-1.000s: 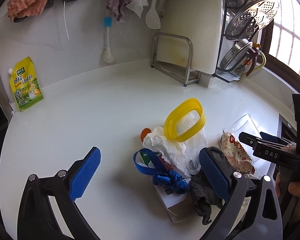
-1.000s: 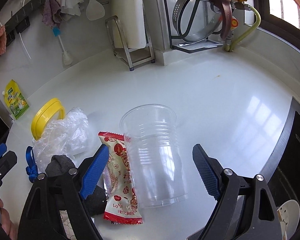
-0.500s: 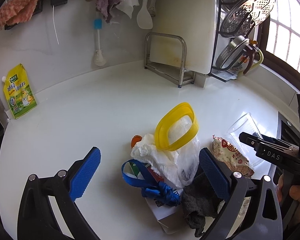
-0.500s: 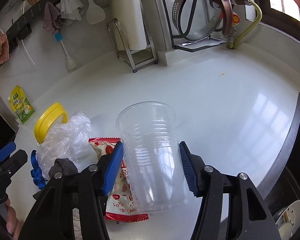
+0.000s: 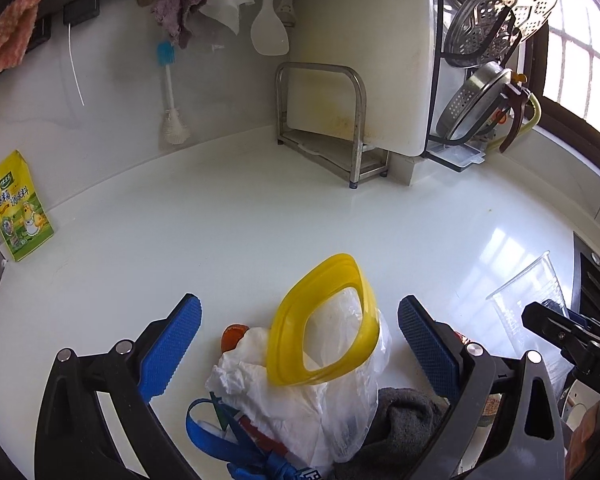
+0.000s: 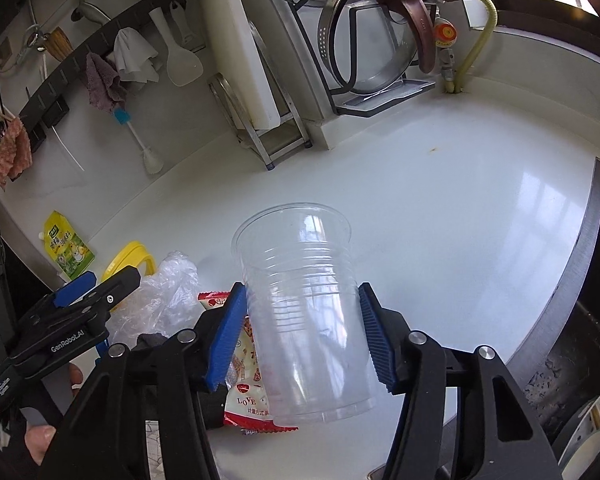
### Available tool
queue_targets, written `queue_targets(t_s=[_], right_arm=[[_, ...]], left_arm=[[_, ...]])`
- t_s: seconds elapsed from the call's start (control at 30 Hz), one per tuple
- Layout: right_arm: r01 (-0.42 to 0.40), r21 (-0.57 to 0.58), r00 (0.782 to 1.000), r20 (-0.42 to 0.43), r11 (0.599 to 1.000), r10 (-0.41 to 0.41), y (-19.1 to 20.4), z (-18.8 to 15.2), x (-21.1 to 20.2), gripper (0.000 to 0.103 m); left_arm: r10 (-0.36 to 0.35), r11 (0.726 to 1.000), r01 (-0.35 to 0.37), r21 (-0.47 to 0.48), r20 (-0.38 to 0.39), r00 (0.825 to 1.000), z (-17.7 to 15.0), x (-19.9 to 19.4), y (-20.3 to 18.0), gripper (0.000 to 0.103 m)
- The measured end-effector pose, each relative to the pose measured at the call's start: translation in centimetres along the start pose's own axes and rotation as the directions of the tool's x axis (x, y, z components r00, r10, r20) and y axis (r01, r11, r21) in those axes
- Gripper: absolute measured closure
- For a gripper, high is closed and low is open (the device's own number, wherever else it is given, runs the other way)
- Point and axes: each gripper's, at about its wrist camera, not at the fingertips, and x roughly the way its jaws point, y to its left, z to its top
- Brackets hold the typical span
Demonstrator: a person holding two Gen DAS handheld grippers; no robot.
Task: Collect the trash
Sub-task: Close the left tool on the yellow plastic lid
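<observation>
Clear ribbed plastic cup (image 6: 304, 316): tilted, mouth facing away, clamped at both sides. Red-and-white snack wrapper (image 6: 246, 384): flat, touching the cup's left side. Yellow-rimmed clear bag (image 5: 340, 344): left of the cup, mouth upright, crumpled white paper inside.

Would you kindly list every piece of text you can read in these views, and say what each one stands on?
"GenRobot.AI": body of the left gripper.
"DAS": body of the right gripper, cut off by the frame edge.
"LOVE": red snack wrapper; its small Chinese print is unreadable.
Yellow seasoning pouch: large Chinese characters, too blurred to quote.
</observation>
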Motion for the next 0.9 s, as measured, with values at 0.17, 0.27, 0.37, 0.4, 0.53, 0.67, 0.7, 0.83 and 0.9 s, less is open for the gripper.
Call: queue_targets(t_s=[0.17,0.27,0.37,0.4,0.53,0.67,0.7,0.83,0.9], right_arm=[[-0.008,0.01,1.0,-0.004,1.0,0.008,-0.1,-0.1,0.1,0.048],[-0.008,0.01,1.0,-0.001,1.0,0.008,-0.1,-0.1,0.1,0.048],[-0.009,0.009,1.0,-0.003,1.0,0.009,-0.1,-0.1,0.2,0.048],[-0.009,0.008,1.0,-0.004,1.0,0.009,-0.1,-0.1,0.2,0.048],[-0.009,0.002,1.0,-0.005,1.0,0.009,-0.1,-0.1,0.2,0.048],[-0.01,0.0,1.0,-0.002,1.0,0.01,0.0,-0.2,0.2,0.048],[-0.011,0.002,1.0,-0.003,1.0,0.011,-0.1,-0.2,0.2,0.048],[-0.013,0.002,1.0,-0.004,1.0,0.013,0.0,-0.2,0.2,0.048],[-0.014,0.003,1.0,-0.003,1.0,0.014,0.0,-0.2,0.2,0.048]], left_arm=[[-0.016,1.0,0.016,0.012,0.014,1.0,0.1,0.0,-0.2,0.014],[-0.03,0.999,0.03,0.027,-0.01,1.0,0.1,0.5,-0.5,0.028],[-0.033,0.999,0.034,0.038,-0.028,0.999,-0.1,0.9,-0.6,0.04],[-0.036,0.999,0.037,0.037,-0.03,0.999,-0.1,0.9,-0.6,0.045],[-0.064,0.998,0.064,0.023,-0.024,0.998,0.1,0.5,0.0,0.054],[-0.087,0.996,0.088,0.014,-0.037,0.996,0.1,0.4,0.4,0.08],[-0.092,0.996,0.092,0.009,-0.042,0.995,0.1,0.4,0.6,0.085],[-0.097,0.995,0.097,-0.015,-0.03,0.995,0.2,0.0,1.4,0.087],[-0.108,0.994,0.108,-0.031,-0.016,0.994,0.4,-0.5,1.9,0.088]])
